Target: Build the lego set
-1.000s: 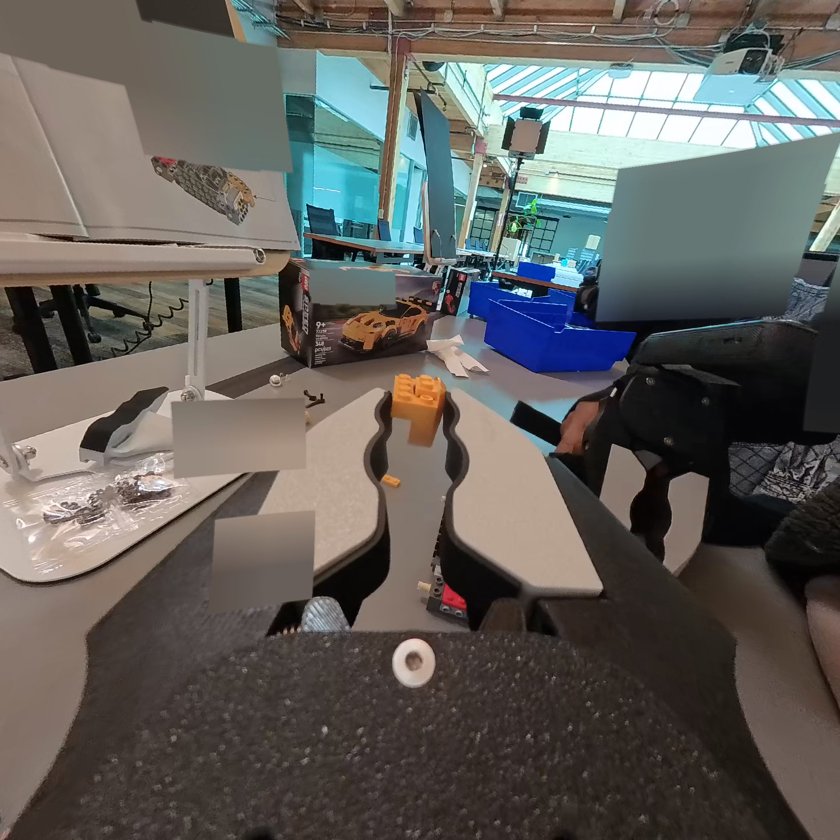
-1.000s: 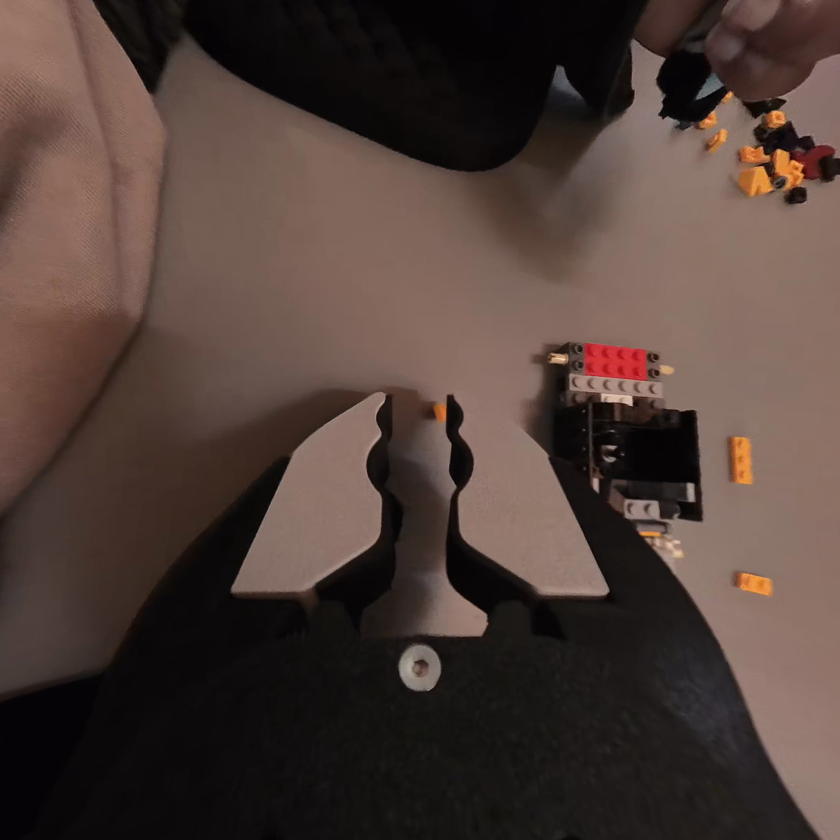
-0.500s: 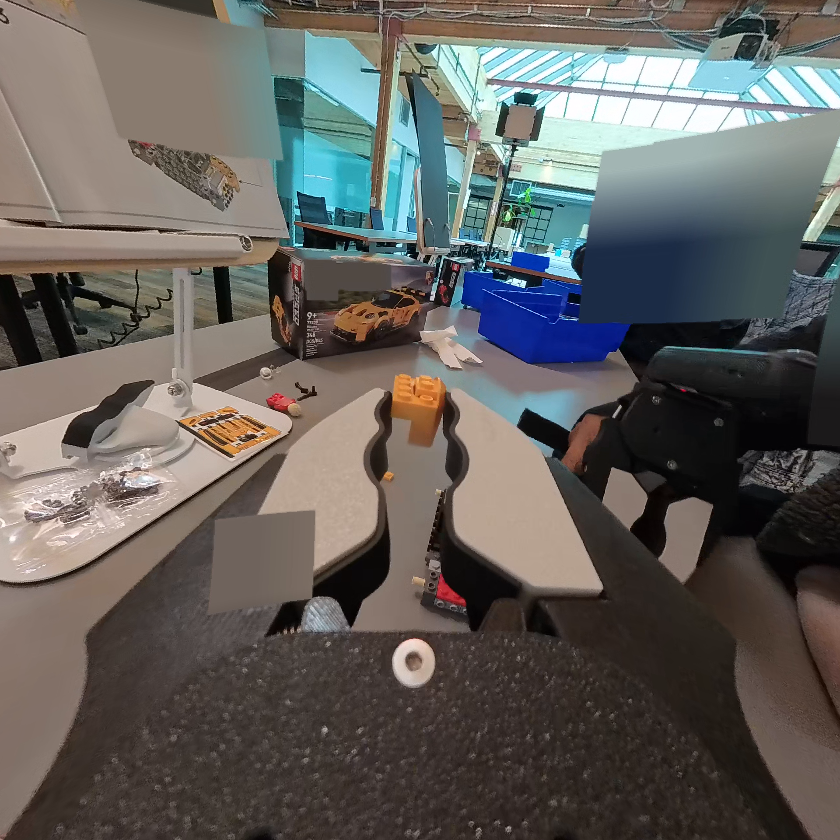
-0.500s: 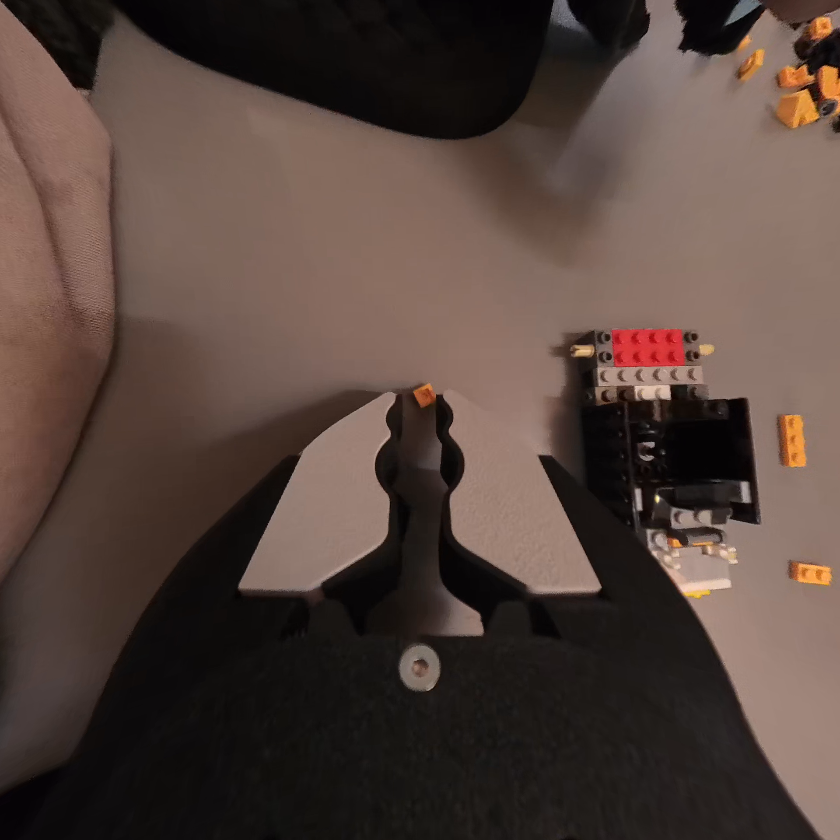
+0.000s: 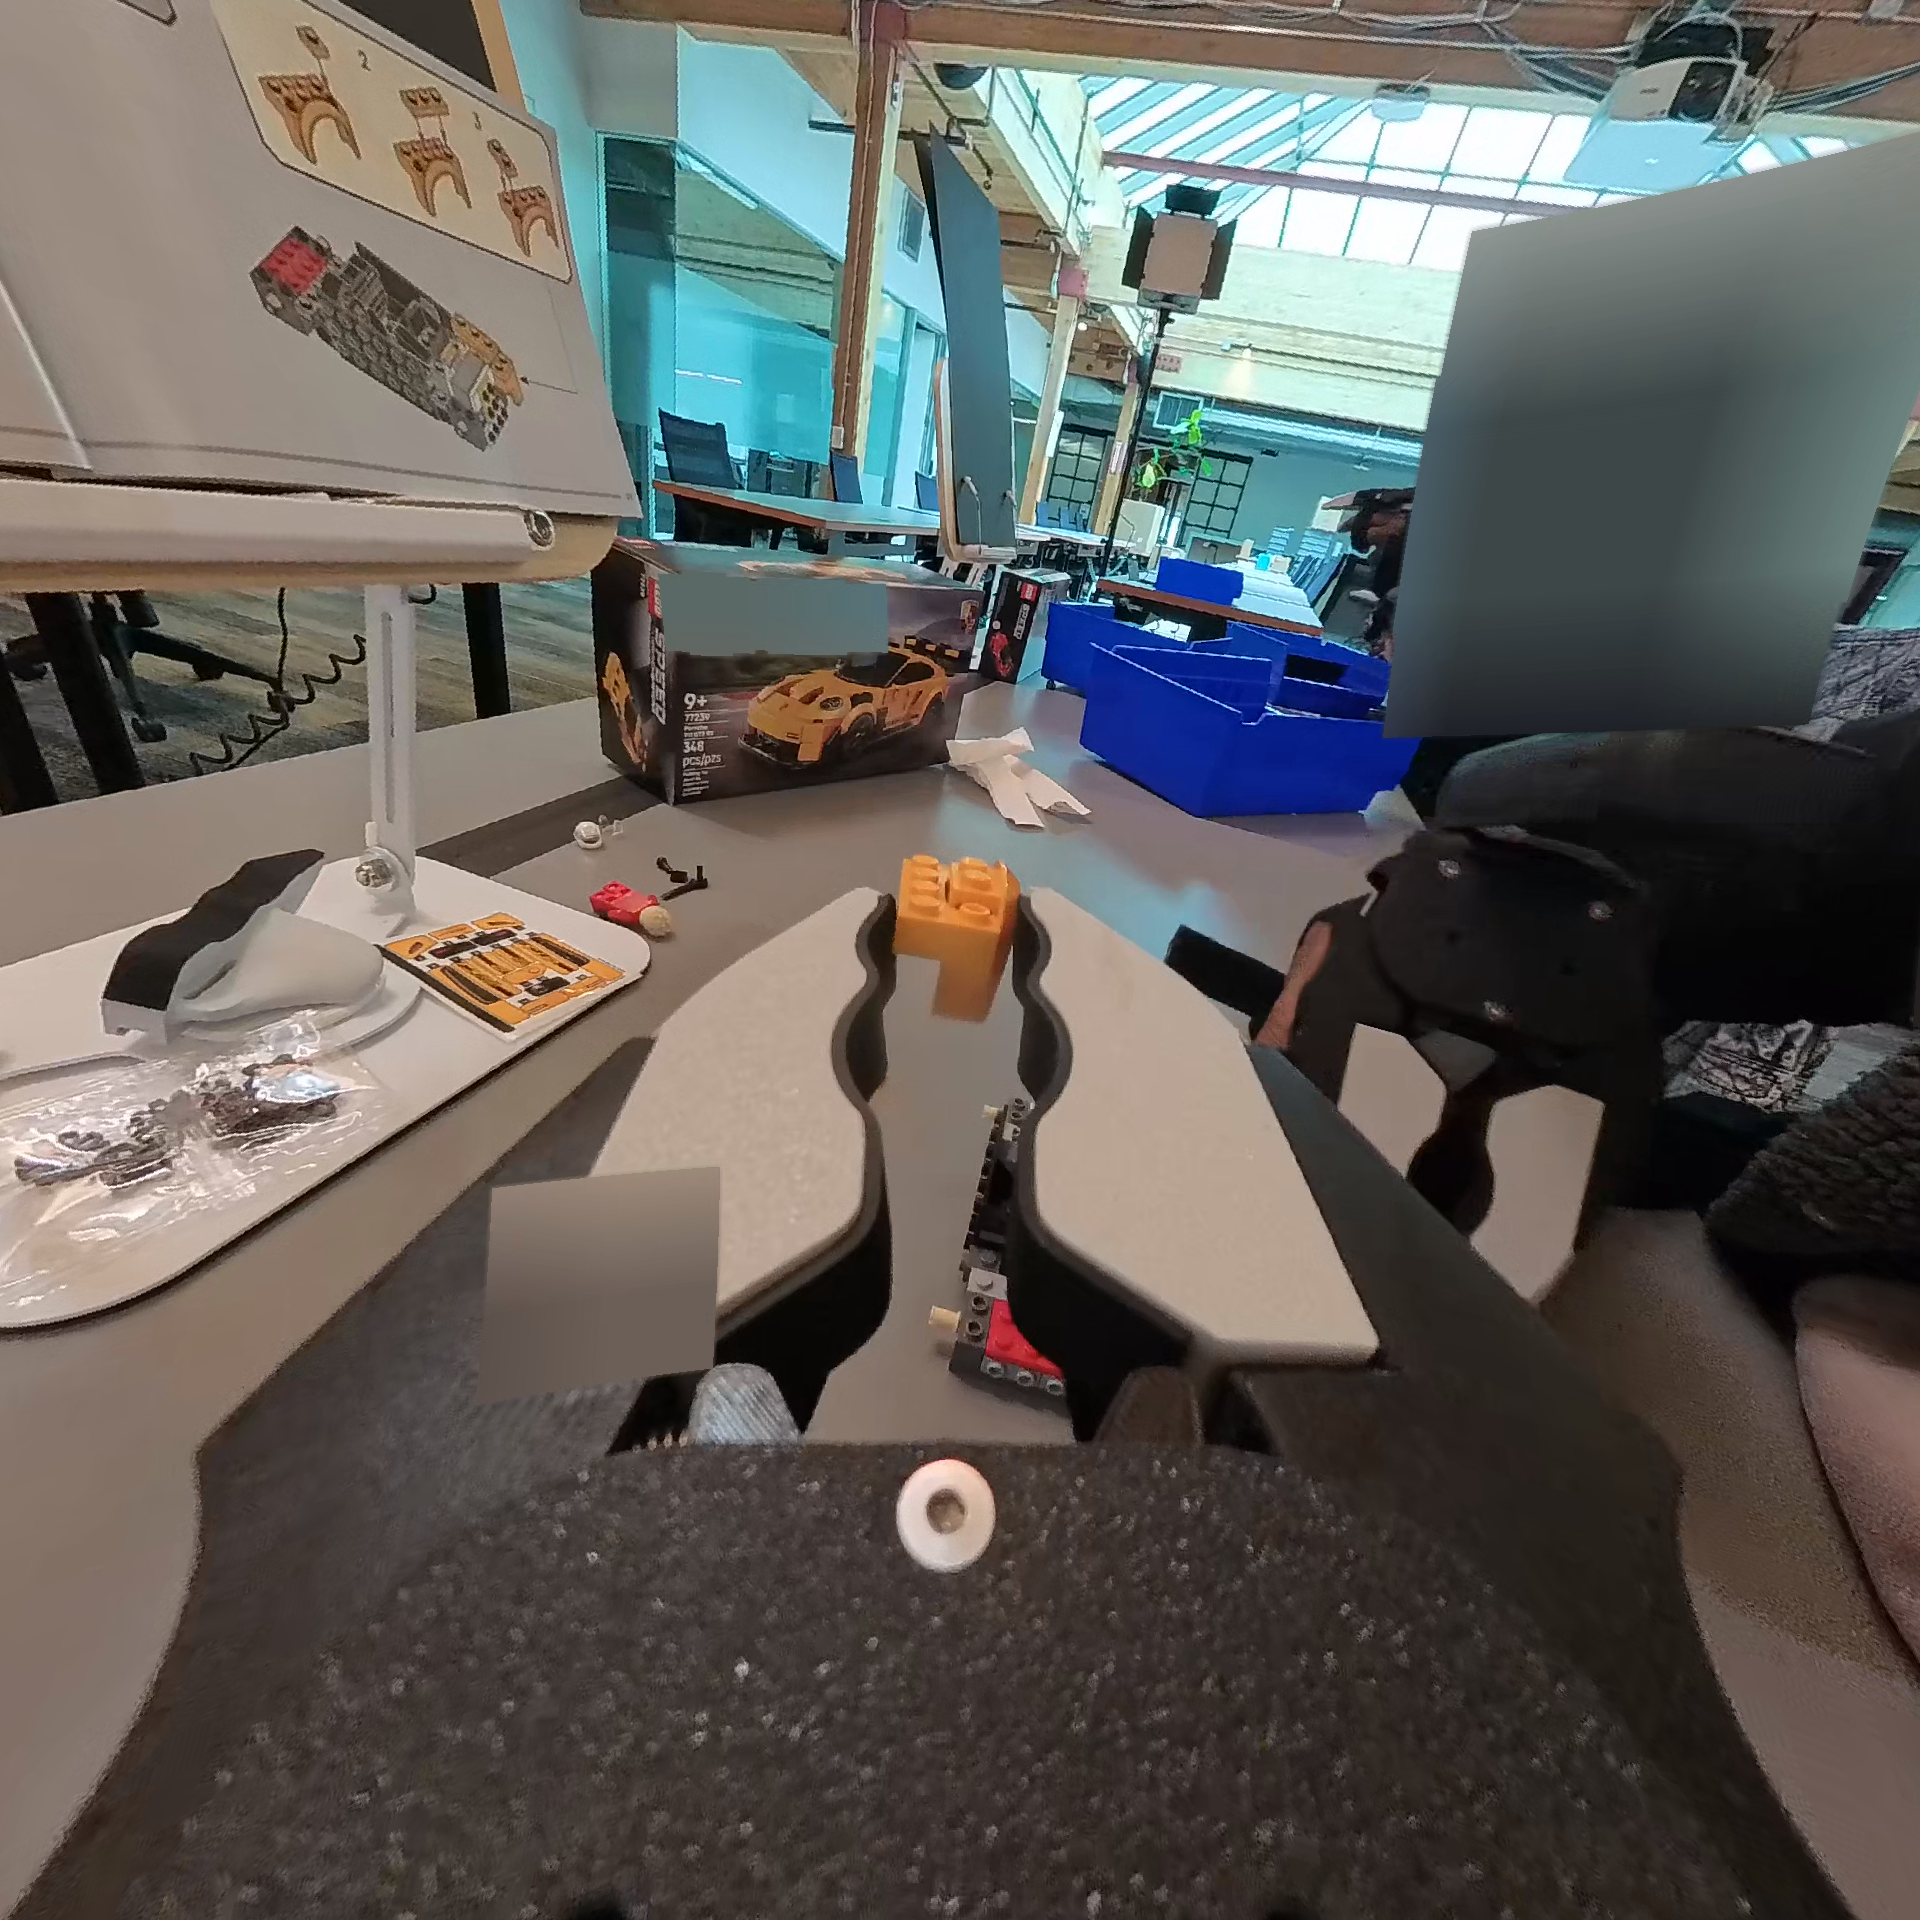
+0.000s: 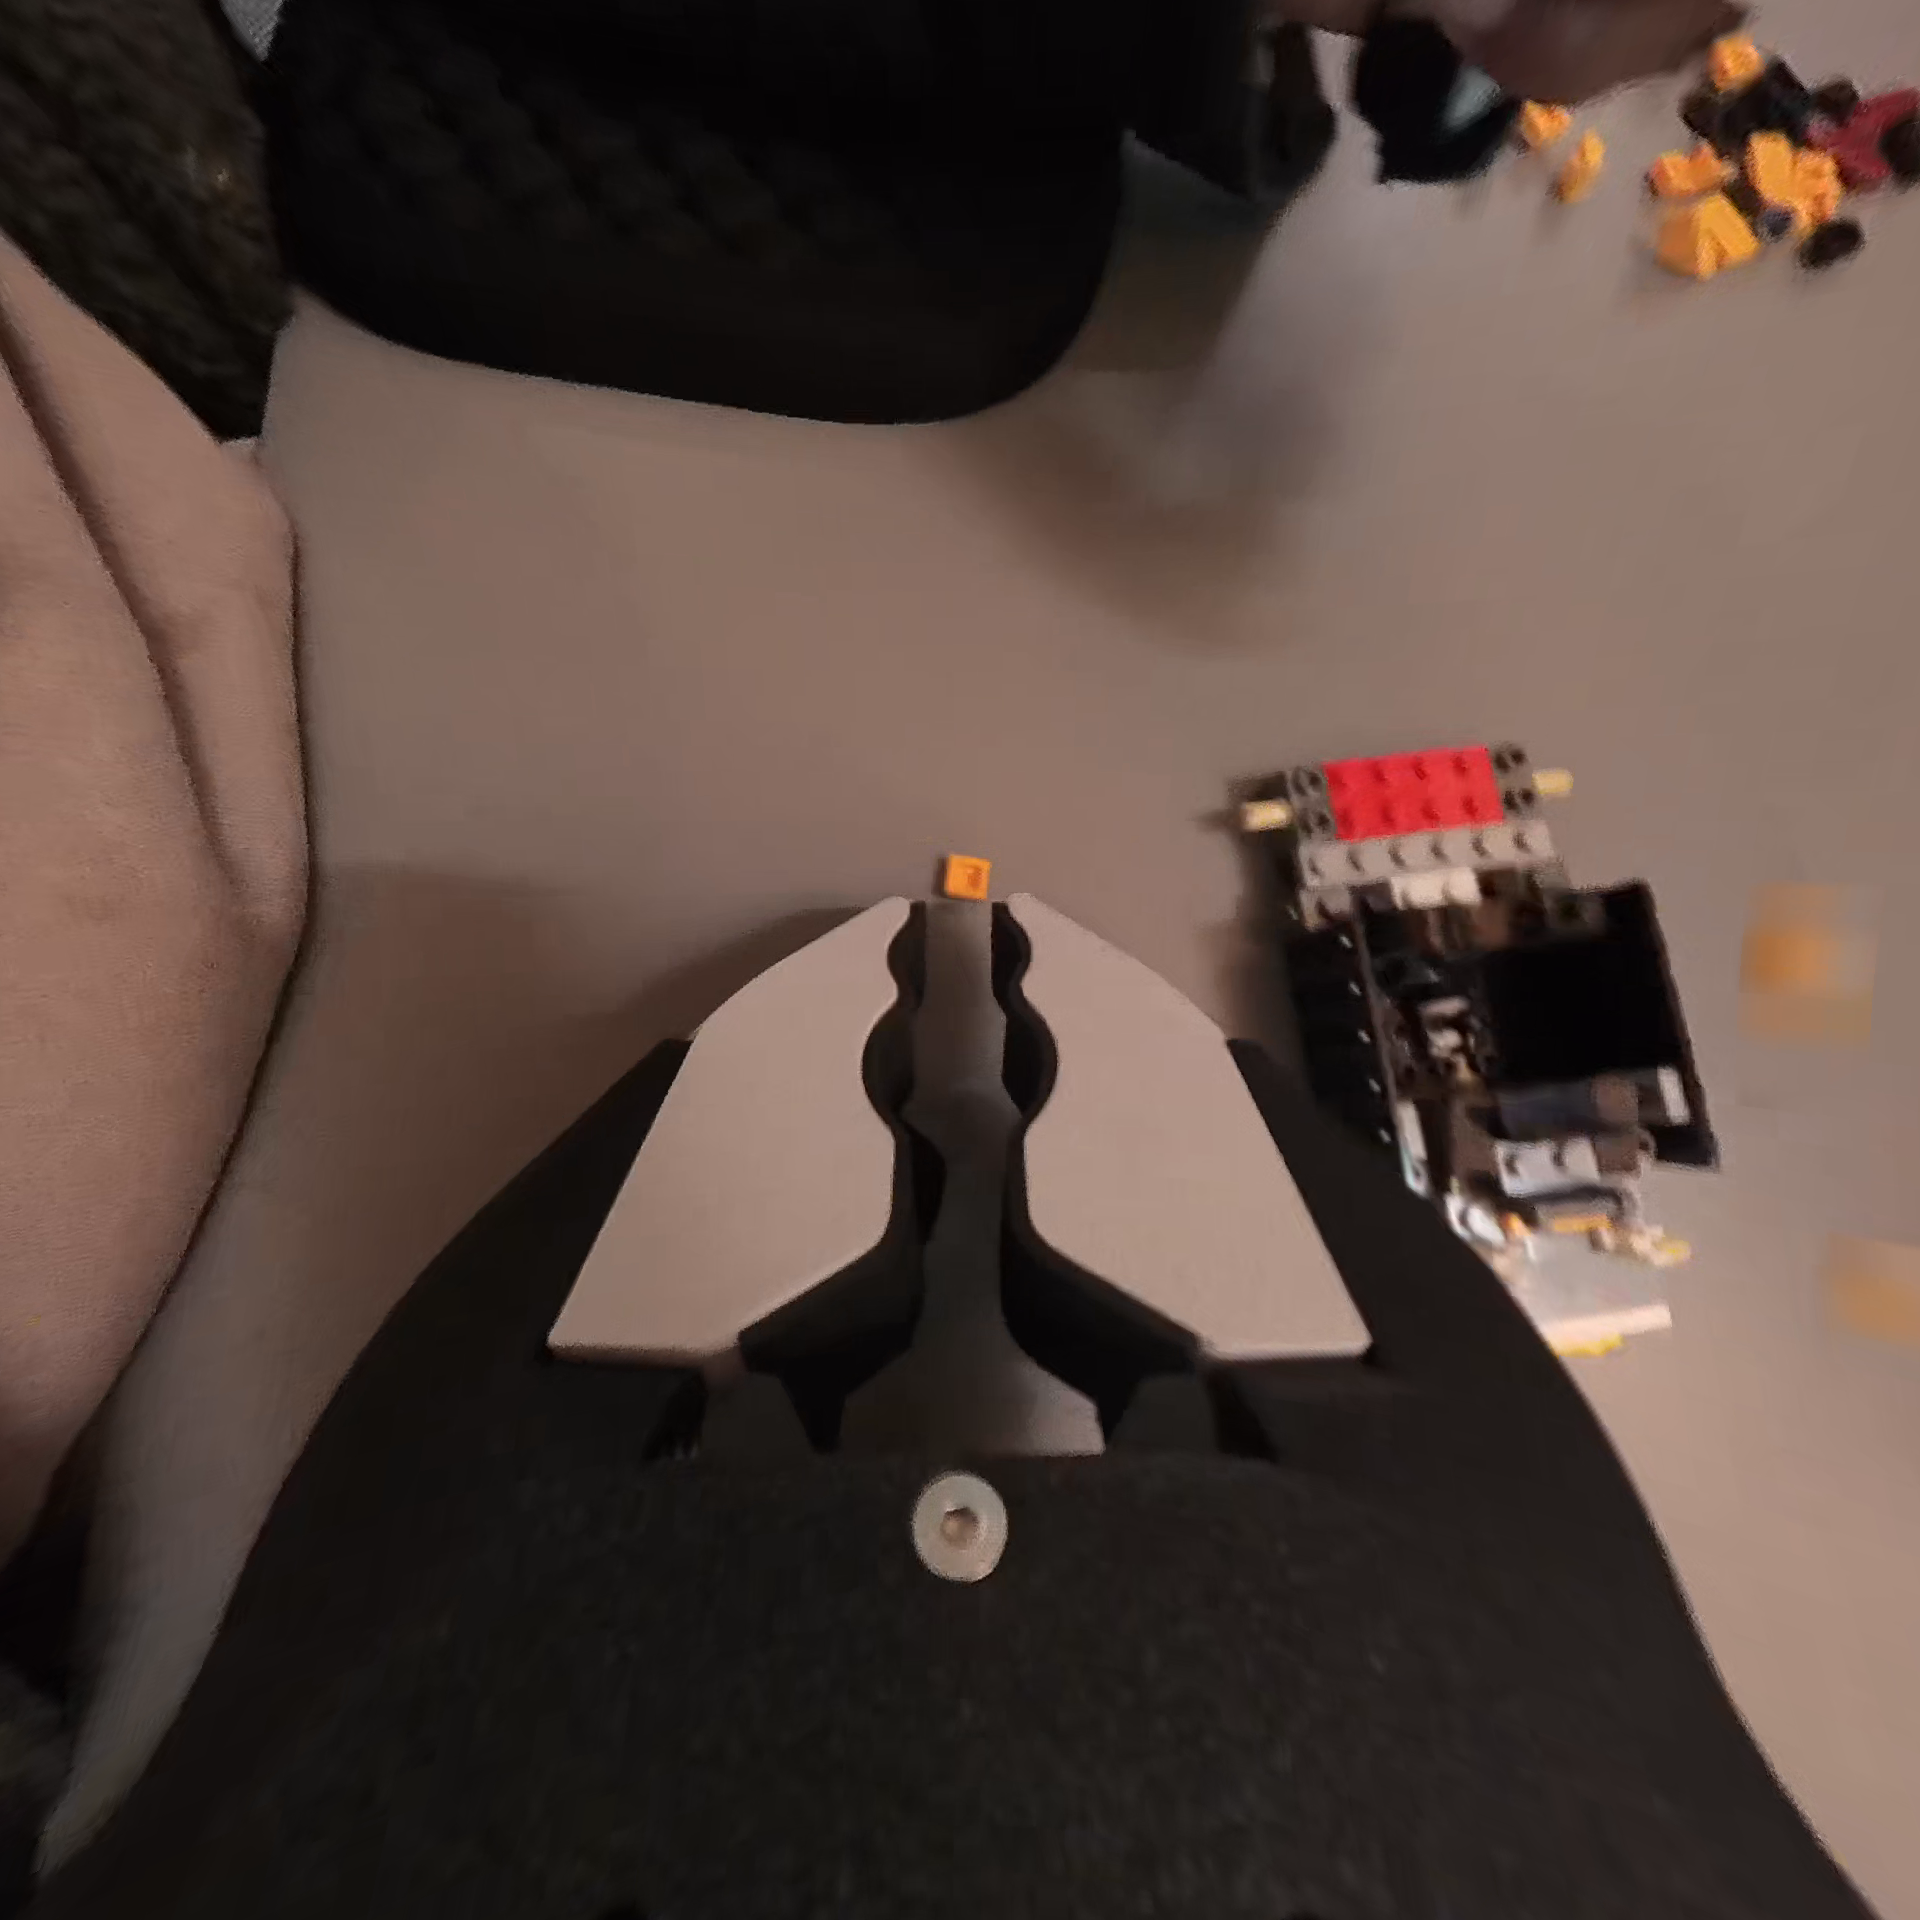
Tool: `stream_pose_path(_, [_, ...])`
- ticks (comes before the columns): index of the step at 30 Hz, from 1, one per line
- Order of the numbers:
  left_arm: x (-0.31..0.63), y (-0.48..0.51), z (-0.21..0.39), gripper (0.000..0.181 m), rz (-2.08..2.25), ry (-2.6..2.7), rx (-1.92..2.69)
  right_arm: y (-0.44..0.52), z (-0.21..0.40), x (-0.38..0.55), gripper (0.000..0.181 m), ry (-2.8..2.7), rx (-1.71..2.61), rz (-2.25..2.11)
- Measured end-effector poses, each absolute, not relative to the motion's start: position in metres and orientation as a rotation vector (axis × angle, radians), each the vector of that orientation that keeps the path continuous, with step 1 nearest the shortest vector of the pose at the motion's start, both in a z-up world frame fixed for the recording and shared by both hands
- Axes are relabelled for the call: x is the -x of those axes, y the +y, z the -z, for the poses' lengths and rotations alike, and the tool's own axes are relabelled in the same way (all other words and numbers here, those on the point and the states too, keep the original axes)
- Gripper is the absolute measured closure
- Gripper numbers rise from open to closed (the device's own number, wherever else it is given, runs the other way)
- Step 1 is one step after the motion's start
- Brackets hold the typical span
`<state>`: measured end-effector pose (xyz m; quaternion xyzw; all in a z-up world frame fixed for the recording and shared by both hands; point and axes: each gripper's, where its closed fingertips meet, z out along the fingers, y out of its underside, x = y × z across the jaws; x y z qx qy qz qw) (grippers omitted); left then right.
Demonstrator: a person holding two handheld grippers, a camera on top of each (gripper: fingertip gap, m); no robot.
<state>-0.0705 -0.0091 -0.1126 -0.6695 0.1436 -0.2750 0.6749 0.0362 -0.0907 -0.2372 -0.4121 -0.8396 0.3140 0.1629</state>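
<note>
My left gripper (image 5: 954, 914) is shut on an orange brick assembly (image 5: 956, 920), held above the grey table. The partly built car chassis, black with a red plate, shows between its fingers (image 5: 997, 1335) and in the right wrist view (image 6: 1455, 997), right of my right gripper. My right gripper (image 6: 958, 902) points down at the table with its jaws almost together. A small orange piece (image 6: 964, 876) sits at the very tips. It stays sharp while the table blurs, so it looks pinched. The right gripper also shows in the left wrist view (image 5: 1507, 935).
An instruction booklet (image 5: 291, 260) on a white stand, the set box (image 5: 779, 686), blue bins (image 5: 1226, 727), a sticker sheet (image 5: 504, 961) and parts bags (image 5: 156, 1122) lie left and behind. Loose orange and black pieces (image 6: 1745, 177) lie far right; blurred orange plates (image 6: 1808, 956) flank the chassis. The left gripper's tips are roughly 20 cm from the right gripper's.
My right gripper's jaws have narrowed around the small orange piece, and the chassis has shifted left in its view. The left gripper keeps the orange assembly; its view now shows more of the booklet.
</note>
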Motion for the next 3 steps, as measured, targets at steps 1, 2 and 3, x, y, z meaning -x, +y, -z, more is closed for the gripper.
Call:
stream_pose_path(1, [0.0701, -0.0091, 0.1129, 0.160, 0.620, 0.325, 1.507, -0.0944, 0.2393, -0.0351, 0.168, -2.405, 1.123, -0.867])
stream_pose_path(2, [0.0698, -0.0092, 0.1130, 0.160, 0.619, 0.326, 1.508, -0.0963, 0.2420, -0.0334, 0.167, -2.412, 1.076, -0.830])
stream_pose_path(3, [0.0697, -0.0093, 0.1131, 0.160, 0.619, 0.327, 1.508, -0.0980, 0.2442, -0.0319, 0.166, -2.418, 1.042, -0.805])
